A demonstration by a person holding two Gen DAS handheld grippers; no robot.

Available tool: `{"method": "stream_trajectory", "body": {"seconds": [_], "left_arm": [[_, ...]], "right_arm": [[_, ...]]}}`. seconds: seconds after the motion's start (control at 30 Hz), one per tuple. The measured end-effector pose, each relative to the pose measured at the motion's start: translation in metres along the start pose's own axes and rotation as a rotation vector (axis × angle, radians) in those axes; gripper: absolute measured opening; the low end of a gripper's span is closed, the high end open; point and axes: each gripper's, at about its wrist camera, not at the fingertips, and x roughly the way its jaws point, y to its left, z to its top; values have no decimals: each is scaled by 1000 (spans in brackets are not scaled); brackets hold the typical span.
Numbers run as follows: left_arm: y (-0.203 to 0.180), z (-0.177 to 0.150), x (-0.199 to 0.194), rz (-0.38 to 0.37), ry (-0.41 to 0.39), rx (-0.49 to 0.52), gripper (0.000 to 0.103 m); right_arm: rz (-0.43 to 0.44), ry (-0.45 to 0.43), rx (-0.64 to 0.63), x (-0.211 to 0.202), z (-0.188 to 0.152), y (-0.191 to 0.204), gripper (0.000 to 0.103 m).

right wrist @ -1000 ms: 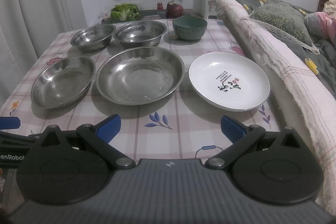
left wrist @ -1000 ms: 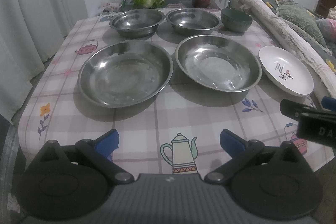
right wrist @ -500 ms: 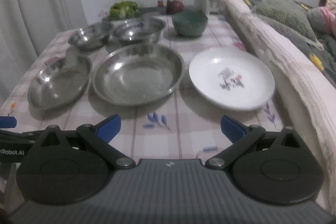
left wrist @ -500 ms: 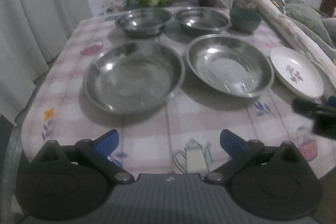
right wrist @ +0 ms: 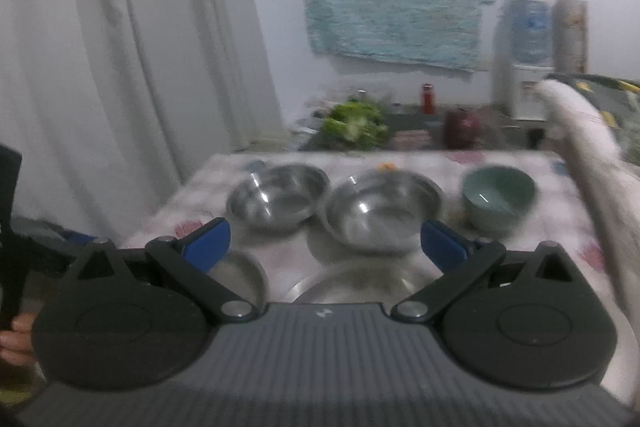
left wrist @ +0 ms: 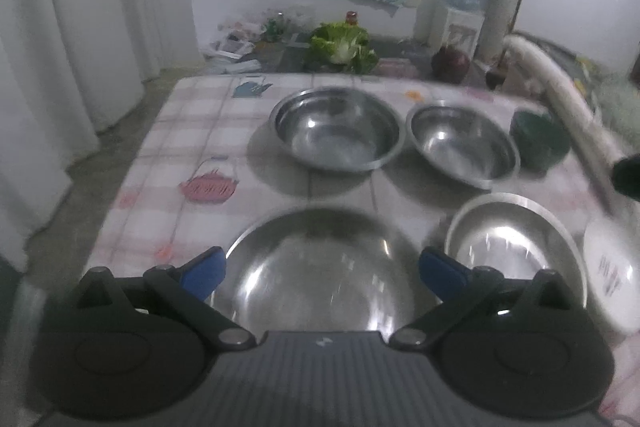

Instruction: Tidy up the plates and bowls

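My left gripper [left wrist: 322, 269] is open and empty, above the near left steel plate [left wrist: 320, 267]. A second steel plate [left wrist: 516, 247] lies to its right, with a white plate [left wrist: 610, 273] at the right edge. Behind stand two steel bowls [left wrist: 336, 127] [left wrist: 464, 143] and a green bowl [left wrist: 538, 139]. My right gripper [right wrist: 324, 243] is open and empty, above the near steel plates [right wrist: 352, 281]. The right wrist view shows both steel bowls [right wrist: 278, 195] [right wrist: 382, 213] and the green bowl [right wrist: 498, 199] beyond it.
The table has a checked cloth [left wrist: 192, 155]. A cabbage [left wrist: 344, 47], a dark red round thing [left wrist: 450, 63] and a water dispenser [left wrist: 460, 7] stand behind it. A rolled pale blanket [left wrist: 568, 115] runs along the right side. Curtains [left wrist: 80, 27] hang on the left.
Both grippers have moved forward over the table and tilted up, so the near plates now sit between the fingers. Both views are blurred by motion. No dish has moved.
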Motion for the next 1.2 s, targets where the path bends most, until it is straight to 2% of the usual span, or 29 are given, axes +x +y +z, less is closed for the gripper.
{"method": "stream_trajectory", "body": {"seconds": [0.07,0.2,0.3,0.4,0.43,0.53,0.6,0.63,0.7,0.73,0.77,0.83,0.87,0.97,1.07,1.2], "left_arm": [[11,16,16,-36,-7,-36,103],[20,45,56,10,-28,-41,100],[26,64,92,6,-13,-44,89],[32,80,128,22,39,-60,74],[33,82,137,29,55,-65,69],[37,88,161,42,98,-68,64],[36,90,170,64,112,-50,53],[35,92,174,71,117,-38,43],[34,91,179,89,126,-17,36],[34,90,179,92,122,-10,35],[34,89,179,100,119,0,32],[34,88,178,122,112,19,27],[36,87,177,126,111,24,24],[44,86,175,141,112,13,21],[57,84,174,166,119,-13,20],[71,80,165,126,140,-62,23]], "right_arm": [[32,4,-8,27,21,-6,102],[100,67,4,100,60,-23,102],[136,135,11,161,80,-31,102],[145,214,14,218,92,-33,98],[148,253,16,241,92,-34,95],[166,351,17,293,92,-33,87],[189,406,35,319,89,-36,79],[195,431,44,331,87,-36,74],[203,467,54,346,85,-36,63],[207,484,56,353,82,-36,52],[211,497,53,358,81,-35,47],[223,516,36,361,78,-30,42],[229,524,25,362,76,-26,34],[246,548,-8,364,71,-14,20],[270,564,-46,361,65,1,16],[259,560,-113,351,59,18,15]]}}
